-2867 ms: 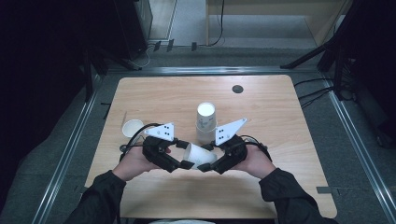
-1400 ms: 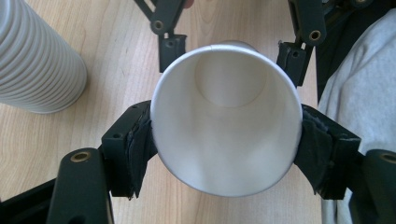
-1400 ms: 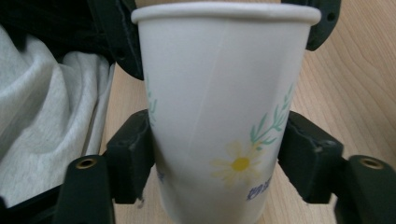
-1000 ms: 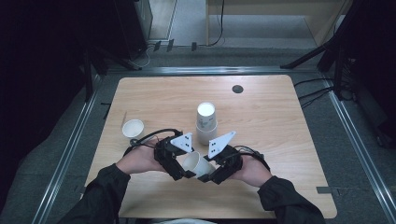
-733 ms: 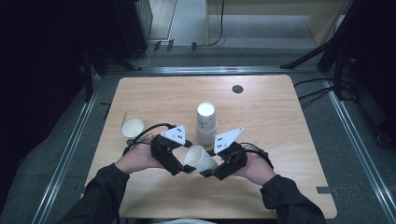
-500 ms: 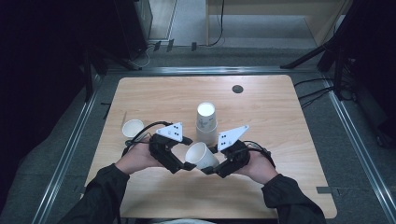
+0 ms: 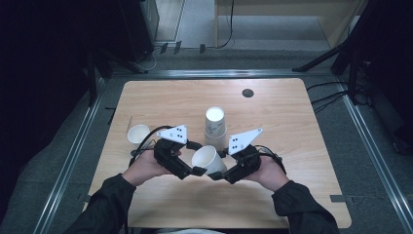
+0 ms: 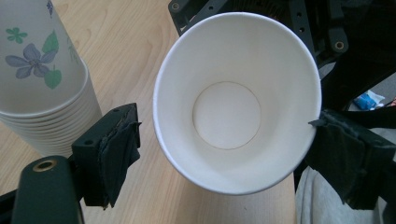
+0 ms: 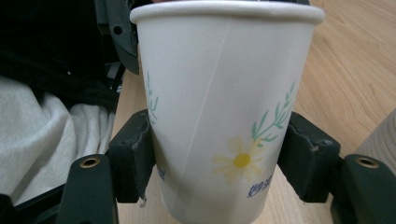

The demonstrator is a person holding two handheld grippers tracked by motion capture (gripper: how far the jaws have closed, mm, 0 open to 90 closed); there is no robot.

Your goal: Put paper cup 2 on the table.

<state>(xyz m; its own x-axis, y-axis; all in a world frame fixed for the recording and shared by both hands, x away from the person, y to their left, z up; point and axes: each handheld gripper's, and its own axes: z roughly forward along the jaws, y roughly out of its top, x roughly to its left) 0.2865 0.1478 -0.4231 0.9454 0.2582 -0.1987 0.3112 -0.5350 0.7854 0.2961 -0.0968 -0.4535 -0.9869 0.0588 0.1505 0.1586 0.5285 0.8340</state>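
The paper cup (image 7: pixel 208 160) lies tipped just in front of the cup stack (image 7: pixel 215 125), mouth toward your left gripper (image 7: pixel 191 158), whose jaws flank the rim, open, pads not clearly pressing. Your right gripper (image 7: pixel 217 171) is clamped on its base. Whether the left pad touches the rim is hard to tell.

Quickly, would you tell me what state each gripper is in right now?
Left gripper: open, jaws either side of the paper cup's rim, a gap showing at one pad.
Right gripper: closed on the paper cup, holding it.
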